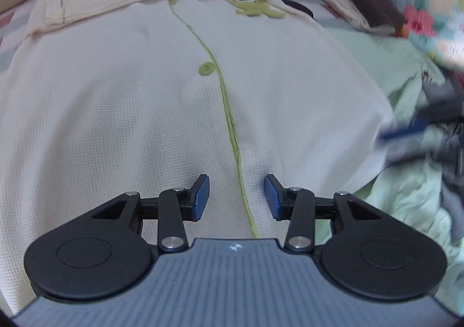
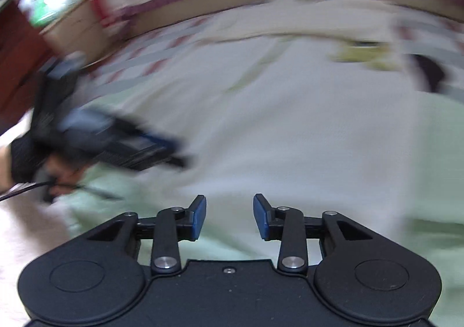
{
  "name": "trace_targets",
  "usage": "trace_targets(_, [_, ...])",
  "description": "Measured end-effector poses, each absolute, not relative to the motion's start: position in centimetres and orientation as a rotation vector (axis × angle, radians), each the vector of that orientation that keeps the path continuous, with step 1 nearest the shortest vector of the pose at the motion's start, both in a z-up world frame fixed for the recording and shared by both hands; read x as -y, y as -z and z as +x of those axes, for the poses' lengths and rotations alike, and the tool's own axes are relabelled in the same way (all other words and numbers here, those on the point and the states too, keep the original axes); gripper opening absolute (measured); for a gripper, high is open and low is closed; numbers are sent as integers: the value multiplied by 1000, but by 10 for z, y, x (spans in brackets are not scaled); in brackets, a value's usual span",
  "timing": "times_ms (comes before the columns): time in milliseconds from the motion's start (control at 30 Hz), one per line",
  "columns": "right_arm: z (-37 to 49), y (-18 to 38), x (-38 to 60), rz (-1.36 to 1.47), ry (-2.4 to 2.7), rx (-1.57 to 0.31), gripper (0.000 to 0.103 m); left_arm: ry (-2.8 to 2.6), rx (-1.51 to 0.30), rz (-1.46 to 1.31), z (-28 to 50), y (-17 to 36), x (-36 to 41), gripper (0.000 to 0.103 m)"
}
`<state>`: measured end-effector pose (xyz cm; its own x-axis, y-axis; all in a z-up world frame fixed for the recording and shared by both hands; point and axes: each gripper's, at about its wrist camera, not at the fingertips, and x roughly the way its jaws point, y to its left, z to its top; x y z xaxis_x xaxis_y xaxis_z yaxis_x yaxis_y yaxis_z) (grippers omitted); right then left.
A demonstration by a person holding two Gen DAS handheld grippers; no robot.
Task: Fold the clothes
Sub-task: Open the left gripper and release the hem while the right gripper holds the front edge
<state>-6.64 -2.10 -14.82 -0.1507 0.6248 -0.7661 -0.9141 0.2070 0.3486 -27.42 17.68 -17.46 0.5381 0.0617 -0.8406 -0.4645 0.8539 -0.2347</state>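
While the cream shirt (image 1: 145, 112) lies spread flat on the bed, its green-trimmed button seam runs down between the pads of the left tool (image 1: 236, 196), which hangs just above the cloth, part open and holding nothing. Blurred at the shirt's right edge, the right tool (image 2: 229, 215) stands part open and empty too, over a pale green sheet (image 2: 435, 182) beside the shirt's near hem.

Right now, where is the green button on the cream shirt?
In the left wrist view, the green button sits on the cream shirt just left of its green placket seam, above the left gripper and below the green embroidered patch.
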Motion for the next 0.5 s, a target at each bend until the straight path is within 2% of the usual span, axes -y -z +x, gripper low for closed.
trace_targets(100, [-21, 157, 42, -279, -1245, -1089, 45, -338, -953, -486, -276, 174, -180, 41])
trace_targets(167, [1, 168, 56, -219, -1161, -1127, 51, -347, -947, -493, -278, 174, -183, 41])
trace_targets(233, [12, 184, 69, -128, -1128, -1176, 52, -352, -943, -511, -280, 174, -186, 41])
trace_targets(333, [18, 209, 82, 41, -1102, -1236, 59, -353, -940, -532, -281, 175, -189, 41])
trace_targets(433, [15, 223, 77, 78, -1142, -1166, 61, -347, -939, -533, -282, 176, -190, 41])
trace_targets(467, [13, 227, 75, 82, -1161, -1134, 57, -343, -936, -537, -283, 175, -191, 41])
trace_targets(500, [10, 225, 73, 87, -1202, -1113, 46, -340, -933, -542, -284, 174, -192, 41])
